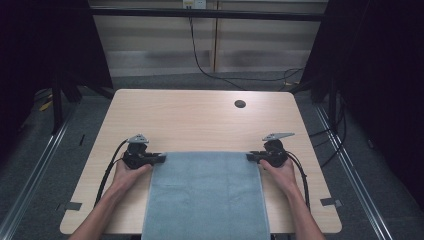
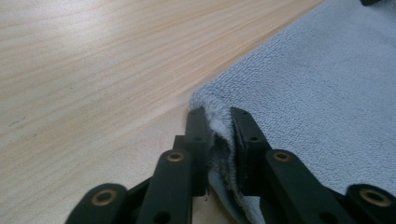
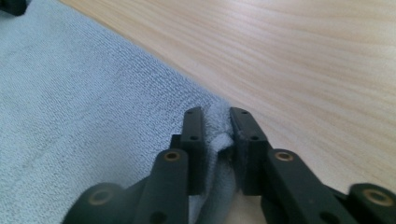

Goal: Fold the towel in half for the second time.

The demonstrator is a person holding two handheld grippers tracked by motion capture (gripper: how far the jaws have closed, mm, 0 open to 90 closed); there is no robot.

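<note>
Pale wooden bench (image 1: 200, 120) carries a flat grey-blue towel (image 1: 205, 195); left hand-held gripper (image 1: 161, 158) and right hand-held gripper (image 1: 249, 156) each pinch a far corner.

Even overhead light on the table (image 1: 200, 120), soft and fairly dim; room edges in the high view fall to near black both sides. Faint shadows only under the hands. High view is low-res, slightly soft. In the left gripper view a pale glare patch sits on the wood at top left; the far towel (image 2: 327, 84) blurs. Both gripper views have near jaw links out of focus.
</note>
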